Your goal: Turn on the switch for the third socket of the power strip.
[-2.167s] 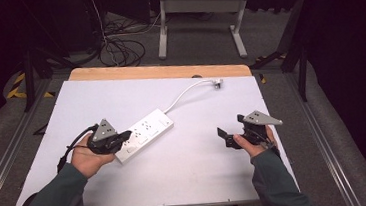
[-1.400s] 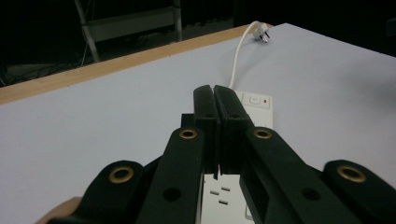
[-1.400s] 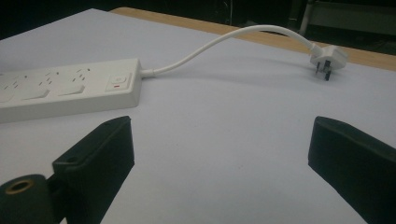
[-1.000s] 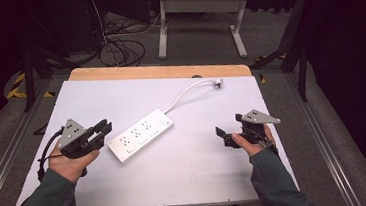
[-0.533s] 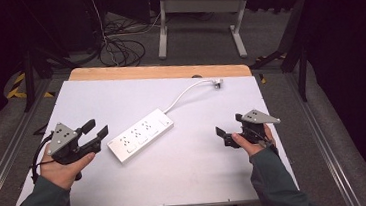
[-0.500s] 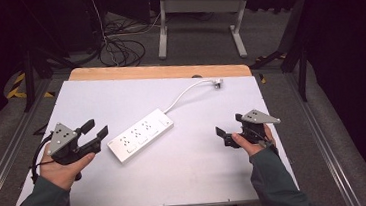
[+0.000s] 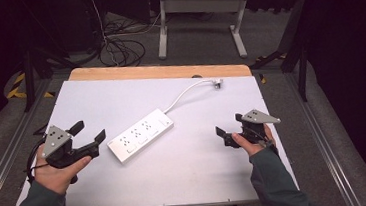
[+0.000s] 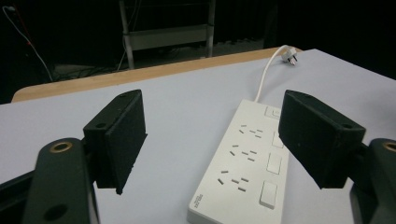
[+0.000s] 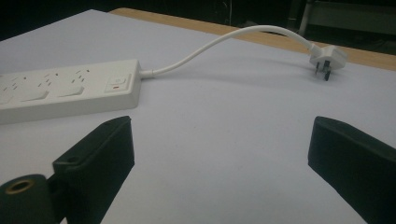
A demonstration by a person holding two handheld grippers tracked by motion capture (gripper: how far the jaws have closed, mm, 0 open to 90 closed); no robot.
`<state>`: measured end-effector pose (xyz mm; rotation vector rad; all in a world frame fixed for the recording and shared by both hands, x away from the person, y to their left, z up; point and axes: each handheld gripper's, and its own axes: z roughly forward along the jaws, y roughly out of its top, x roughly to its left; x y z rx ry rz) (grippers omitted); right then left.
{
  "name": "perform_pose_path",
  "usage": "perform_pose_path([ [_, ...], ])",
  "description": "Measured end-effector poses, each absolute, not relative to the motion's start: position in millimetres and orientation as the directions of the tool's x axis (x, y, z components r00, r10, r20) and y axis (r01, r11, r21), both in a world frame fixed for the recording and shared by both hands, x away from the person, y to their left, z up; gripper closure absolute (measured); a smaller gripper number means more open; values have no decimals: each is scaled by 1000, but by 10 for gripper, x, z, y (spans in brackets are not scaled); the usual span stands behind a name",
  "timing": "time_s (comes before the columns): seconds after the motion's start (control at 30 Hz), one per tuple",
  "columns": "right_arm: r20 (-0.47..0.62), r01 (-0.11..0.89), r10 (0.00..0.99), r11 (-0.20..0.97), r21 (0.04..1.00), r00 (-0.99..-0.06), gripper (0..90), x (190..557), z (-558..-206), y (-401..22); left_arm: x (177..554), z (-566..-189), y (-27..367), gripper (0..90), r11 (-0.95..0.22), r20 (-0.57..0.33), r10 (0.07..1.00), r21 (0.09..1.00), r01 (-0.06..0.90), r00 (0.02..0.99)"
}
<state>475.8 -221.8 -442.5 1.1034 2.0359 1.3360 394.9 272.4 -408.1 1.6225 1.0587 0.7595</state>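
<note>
A white power strip (image 7: 141,135) lay slantwise mid-table, just right of my left gripper (image 7: 89,134), whose jaws stood wide; its cord (image 7: 186,92) curved to a plug (image 7: 216,83) at the far edge. Bare table (image 7: 191,167) lay between the strip and my right gripper (image 7: 222,135), jaws apart

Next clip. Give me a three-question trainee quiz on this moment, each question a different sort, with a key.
1. True or false: the left gripper is clamped on the power strip.
2. Multiple choice: the plug on the white cable lies A) on the white table top, unplugged; B) in a socket of the strip; C) between the jaws of the right gripper.
3. Fill in: both grippers' jaws stand ____.

Key
1. False. Its jaws are apart, just short of the strip's near end.
2. A. The plug rests near the table's far edge with its prongs bare.
3. Open, with nothing between them.
</note>
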Motion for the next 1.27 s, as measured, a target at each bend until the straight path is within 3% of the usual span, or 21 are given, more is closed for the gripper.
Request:
perform_pose_path([
  [0.77,54,376,821,200,905,-568,77,4761,-4428,-2218,3916,-4059,2805,20,-54,-44,936,962,267,349],
  [1.27,53,376,821,201,905,-568,77,4765,-4428,-2220,3947,-4088,2879,15,-33,-65,941,959,280,333],
])
